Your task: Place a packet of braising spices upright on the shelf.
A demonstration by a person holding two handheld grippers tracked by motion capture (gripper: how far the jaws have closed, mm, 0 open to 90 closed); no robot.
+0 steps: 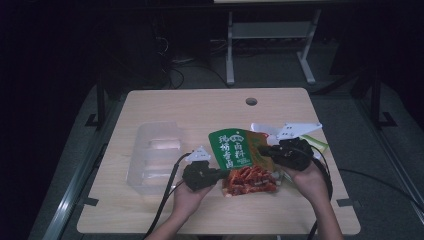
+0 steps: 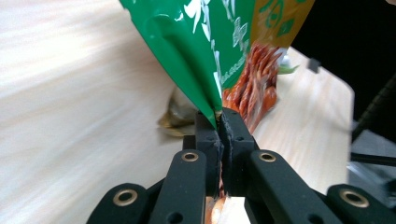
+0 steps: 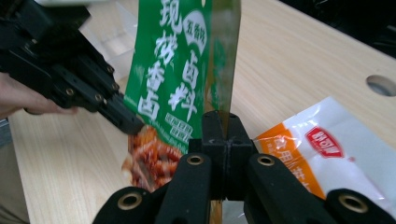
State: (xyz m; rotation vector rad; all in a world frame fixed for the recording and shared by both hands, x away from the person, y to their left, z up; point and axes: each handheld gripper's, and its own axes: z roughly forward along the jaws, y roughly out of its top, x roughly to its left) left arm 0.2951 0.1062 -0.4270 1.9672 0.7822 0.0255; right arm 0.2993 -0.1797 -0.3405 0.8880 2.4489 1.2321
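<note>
Pouch: we see a flat seasoning pouch (image 1: 239, 159), green over its upper left, amber-brown at its upper right, with a picture of red-orange pieces across its lower part.
Pouch surface: glossy film, creased where the claws pull on it.
Pouch position: it hangs stretched between the two claws, just above the counter (image 1: 150, 210); its green top rises above both sets of jaws.
Writing on pouch: large white Chinese characters in columns on the green field; in the right gripper view (image 3: 175, 70) we read "卤料" and "五香" in a small oval, and the rest we cannot read with certainty.
Left claw: the left claw (image 2: 220, 122) is closed tight on the pouch's green edge, the film pinched between its pads; no earlier picture lets us speak of more.
Right claw: the right claw (image 3: 224, 122) is closed tight on the amber-brown side edge of the pouch, which rises straight from between its jaws.
Second packet: a white and orange packet (image 3: 327, 158) lies flat on the counter to the right of the right claw; it bears a red logo patch whose characters are too small for us to read.
Container: a clear plastic container (image 1: 152, 155) stands on the counter beyond and to the left of the left claw, well apart from the pouch.
</note>
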